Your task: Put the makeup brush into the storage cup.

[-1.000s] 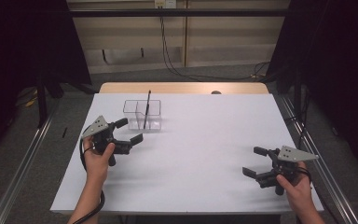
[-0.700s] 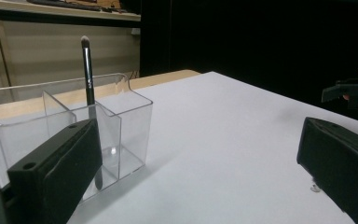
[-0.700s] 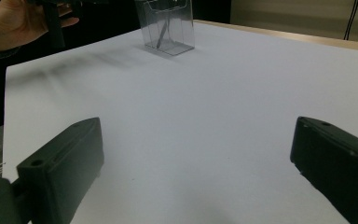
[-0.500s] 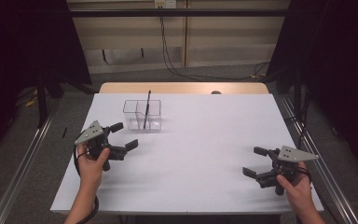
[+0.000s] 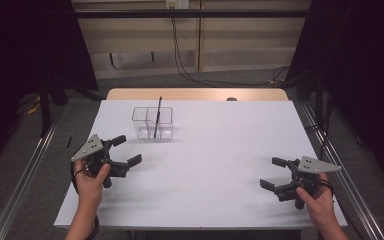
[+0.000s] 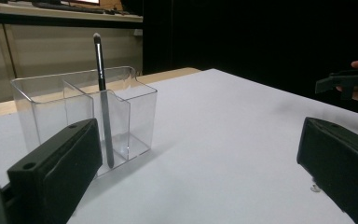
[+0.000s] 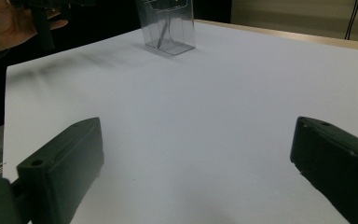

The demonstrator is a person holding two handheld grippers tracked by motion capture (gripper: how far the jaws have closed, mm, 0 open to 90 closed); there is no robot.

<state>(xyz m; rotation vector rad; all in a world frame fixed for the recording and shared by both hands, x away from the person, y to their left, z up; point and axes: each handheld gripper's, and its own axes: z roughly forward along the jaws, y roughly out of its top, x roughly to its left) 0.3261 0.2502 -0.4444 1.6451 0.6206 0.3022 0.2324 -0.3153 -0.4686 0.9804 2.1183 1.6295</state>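
surface: white table (image 5: 215, 165), dark room around
brush (image 6: 101, 93): upright in clear organizer (image 6: 135, 116), far left
left gripper (image 5: 122, 151): jaws wide apart, empty, near organizer
right gripper (image 5: 276, 173): jaws apart, empty, well away
risk: a careless reach could tip the light organizer

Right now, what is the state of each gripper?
Left gripper: open, holding nothing.
Right gripper: open, holding nothing.
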